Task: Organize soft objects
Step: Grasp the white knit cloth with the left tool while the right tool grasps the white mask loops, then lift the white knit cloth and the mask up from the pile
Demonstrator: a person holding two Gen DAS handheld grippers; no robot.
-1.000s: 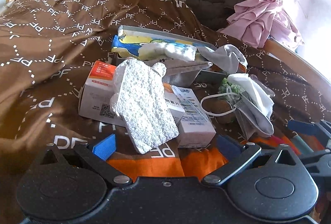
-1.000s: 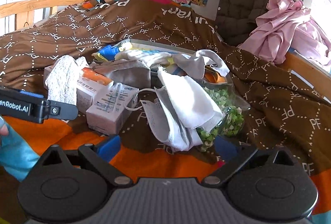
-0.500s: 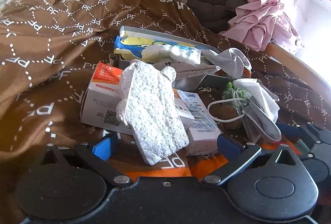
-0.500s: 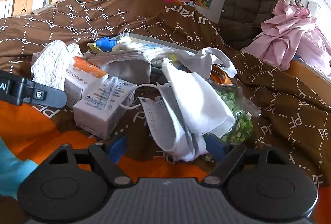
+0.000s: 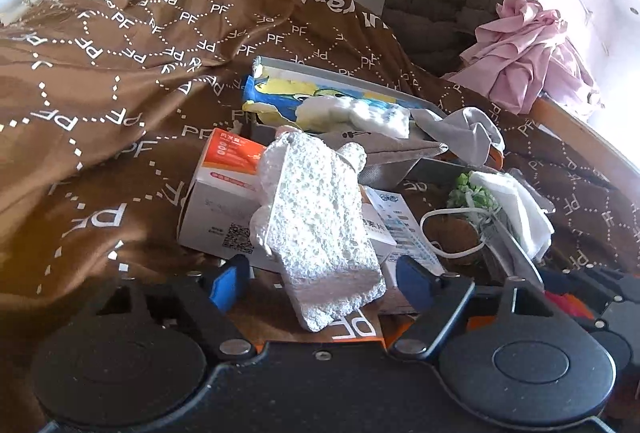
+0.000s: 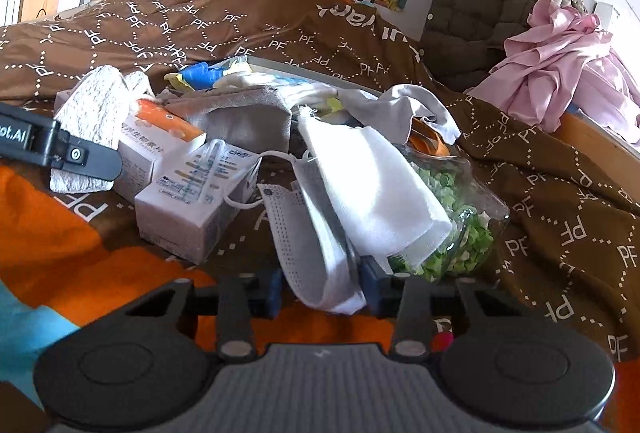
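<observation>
A white porous sponge cloth (image 5: 316, 217) lies draped over two medicine boxes (image 5: 224, 201) on the brown quilt. Its lower end sits between the blue fingertips of my left gripper (image 5: 320, 281), which is open around it. A grey face mask (image 6: 308, 233) with a white ear loop lies under a folded white cloth (image 6: 376, 185), beside a clear bag of green pieces (image 6: 460, 233). My right gripper (image 6: 323, 287) has its fingers drawn in against both sides of the mask's lower end. The left gripper's arm (image 6: 60, 149) shows at the left edge of the right wrist view.
A grey tray (image 5: 344, 77) behind the boxes holds a blue-and-yellow packet, white cloths and a grey pouch (image 6: 240, 117). A grey sock (image 6: 404, 105) hangs over its edge. A pink garment (image 6: 560, 65) and a brown quilted jacket (image 6: 488, 5) lie at the back right, near a wooden bed rail.
Both grippers have moved forward. The sponge cloth's end now lies between the left fingers. The right fingers have closed in from wide open onto the face mask.
</observation>
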